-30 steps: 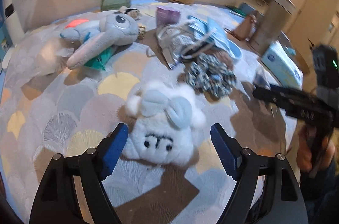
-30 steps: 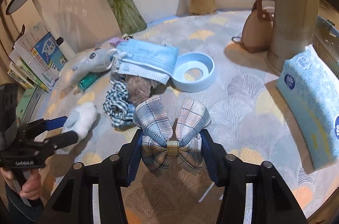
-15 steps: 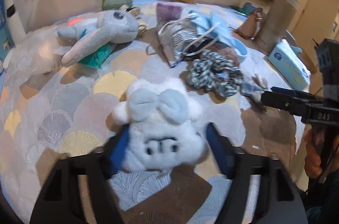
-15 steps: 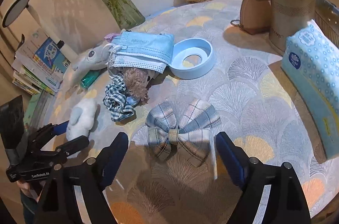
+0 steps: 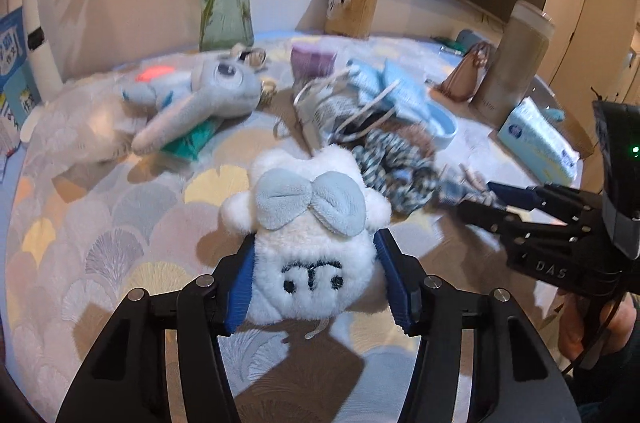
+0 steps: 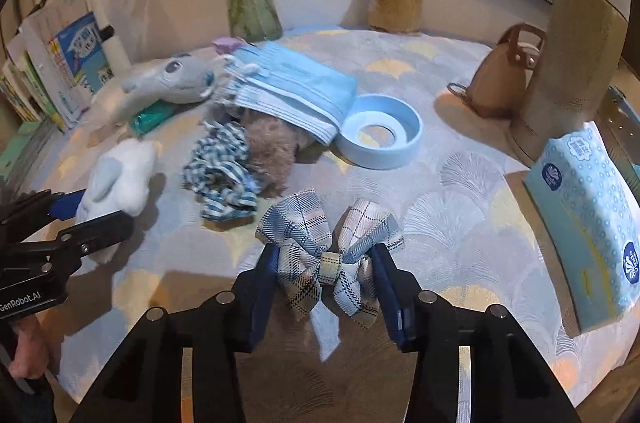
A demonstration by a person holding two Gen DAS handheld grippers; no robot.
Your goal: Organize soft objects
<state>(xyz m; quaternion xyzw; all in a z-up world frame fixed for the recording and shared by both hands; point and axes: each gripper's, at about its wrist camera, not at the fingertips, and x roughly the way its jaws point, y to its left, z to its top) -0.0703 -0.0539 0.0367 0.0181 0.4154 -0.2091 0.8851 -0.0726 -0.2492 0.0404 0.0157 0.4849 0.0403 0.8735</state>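
The left gripper had its jaws squeezed on a fluffy white toy with a pale blue bow, held just over the surface; the right gripper had its jaws pinched on a checked bow, low by the surface; between them lay a striped hair tie touching a brown fuzzy ball; behind were blue masks, a blue ring and a gray bunny.
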